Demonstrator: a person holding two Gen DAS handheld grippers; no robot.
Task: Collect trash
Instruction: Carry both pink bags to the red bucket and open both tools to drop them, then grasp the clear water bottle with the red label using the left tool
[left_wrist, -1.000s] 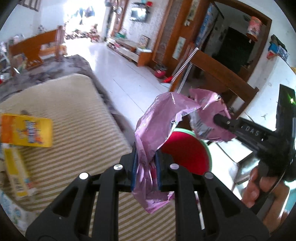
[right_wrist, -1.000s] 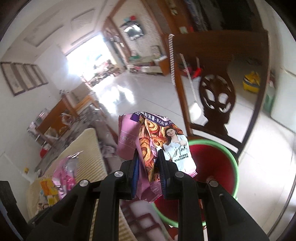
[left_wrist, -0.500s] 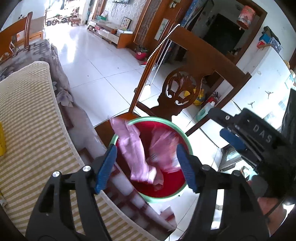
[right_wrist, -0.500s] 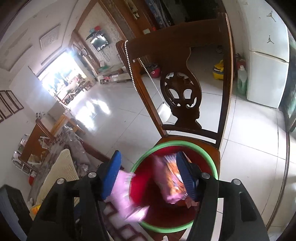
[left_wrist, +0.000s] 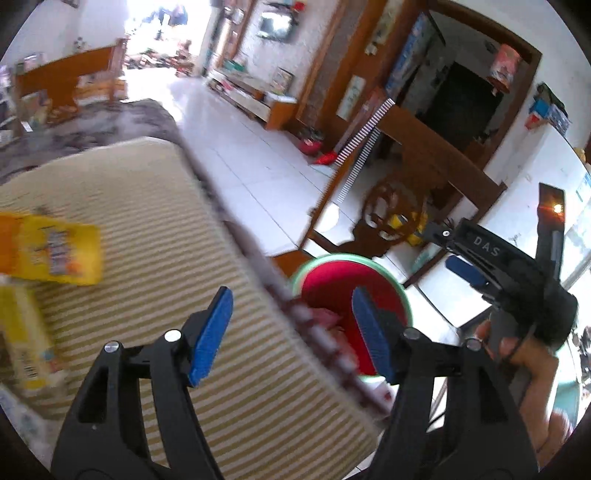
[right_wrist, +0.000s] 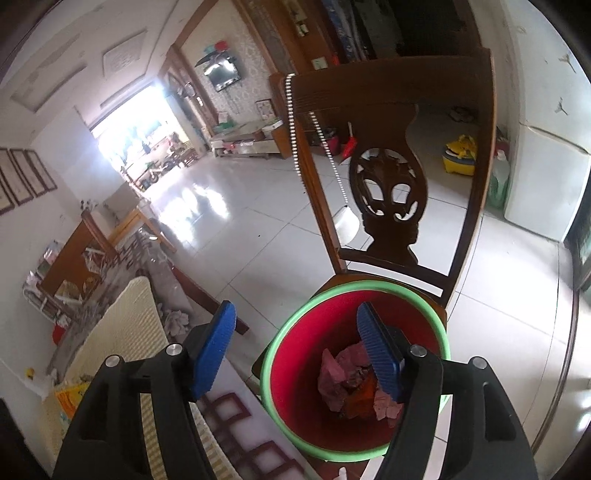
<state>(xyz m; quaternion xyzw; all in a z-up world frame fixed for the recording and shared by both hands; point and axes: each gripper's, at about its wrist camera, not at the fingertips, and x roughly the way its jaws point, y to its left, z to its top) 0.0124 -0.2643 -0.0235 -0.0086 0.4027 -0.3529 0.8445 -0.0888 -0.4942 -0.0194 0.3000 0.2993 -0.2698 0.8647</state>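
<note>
A red bucket with a green rim (right_wrist: 282, 354) stands on a wooden chair seat beside the table; it also shows in the left wrist view (left_wrist: 404, 295). Crumpled pink wrappers (right_wrist: 341, 371) lie at its bottom. My right gripper (right_wrist: 295, 350) is open and empty above the bucket's near rim. My left gripper (left_wrist: 291, 332) is open and empty over the table edge, left of the bucket. The right gripper's body (left_wrist: 509, 273) shows in the left wrist view, held by a hand. A yellow snack packet (left_wrist: 55, 251) and a pale yellow box (left_wrist: 22, 339) lie on the striped mat.
The striped table mat (left_wrist: 147, 229) covers the table at left. The carved wooden chair back (right_wrist: 388, 192) rises behind the bucket, with a beaded cord (right_wrist: 295, 122) hanging over it. White tiled floor (right_wrist: 258, 240) lies beyond.
Both grippers let go of their pink wrappers, which fell into the bucket. The left gripper has since swung left, back over the mat. The right gripper stays over the bucket.
</note>
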